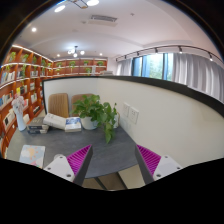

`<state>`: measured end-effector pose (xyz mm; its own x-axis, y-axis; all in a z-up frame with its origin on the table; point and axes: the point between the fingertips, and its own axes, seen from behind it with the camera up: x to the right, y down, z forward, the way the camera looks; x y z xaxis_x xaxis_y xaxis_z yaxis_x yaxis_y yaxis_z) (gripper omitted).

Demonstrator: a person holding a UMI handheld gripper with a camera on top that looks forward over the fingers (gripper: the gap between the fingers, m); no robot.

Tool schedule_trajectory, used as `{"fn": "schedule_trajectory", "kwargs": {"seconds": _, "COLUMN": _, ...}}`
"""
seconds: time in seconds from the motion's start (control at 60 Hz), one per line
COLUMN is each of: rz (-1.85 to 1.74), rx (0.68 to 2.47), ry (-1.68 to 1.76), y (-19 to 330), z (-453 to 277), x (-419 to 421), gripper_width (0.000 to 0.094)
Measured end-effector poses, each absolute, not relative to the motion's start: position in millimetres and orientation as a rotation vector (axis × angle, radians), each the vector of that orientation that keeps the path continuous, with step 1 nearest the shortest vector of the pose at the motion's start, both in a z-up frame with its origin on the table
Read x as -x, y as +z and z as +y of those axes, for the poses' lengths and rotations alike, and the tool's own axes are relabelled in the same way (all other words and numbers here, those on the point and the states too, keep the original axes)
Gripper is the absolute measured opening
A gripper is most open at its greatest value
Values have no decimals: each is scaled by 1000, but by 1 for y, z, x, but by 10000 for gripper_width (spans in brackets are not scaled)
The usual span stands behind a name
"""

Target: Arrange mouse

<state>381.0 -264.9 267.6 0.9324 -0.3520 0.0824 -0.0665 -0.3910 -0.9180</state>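
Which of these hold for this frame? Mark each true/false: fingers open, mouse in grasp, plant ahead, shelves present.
1. The gripper has its fingers apart with nothing between them. True.
2. A mouse is held between the pads. False: no mouse shows in this view.
3. A potted plant stands on the grey table beyond the fingers. True.
4. The plant lies tipped on its side. False: it stands upright in its pot.
5. Bookshelves line the wall beyond the table. True.
6. The table holds only the plant. False: stacked books lie beside it.
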Motion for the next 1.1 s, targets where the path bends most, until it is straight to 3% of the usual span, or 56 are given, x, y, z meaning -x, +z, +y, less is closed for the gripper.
{"fn": "schedule_trajectory", "kwargs": {"seconds": 0.133, "rz": 267, "rx": 2014, "ry": -294, "y": 241, "z": -274, "x": -360, "gripper_width": 854}}
{"fn": "schedule_trajectory", "kwargs": {"seconds": 0.367, "rz": 172, "rx": 2171, "ry": -157, "y": 123, "z": -254, "x": -260, "gripper_width": 855}}
{"fn": "schedule_trajectory", "kwargs": {"seconds": 0.6, "rz": 79, "rx": 2255, "ry": -32, "y": 45, "z": -223, "x": -167, "gripper_width": 853}}
{"fn": "schedule_trajectory", "kwargs": {"seconds": 0.95, "rz": 75, "rx": 2268, "ry": -47, "y": 7, "z": -121, "x": -145, "gripper_width": 844}}
{"fn": "schedule_trajectory", "kwargs": {"seconds": 1.1, "rz": 74, "rx": 2267, "ry": -15, "y": 3, "z": -87, "x": -142, "gripper_width": 774}}
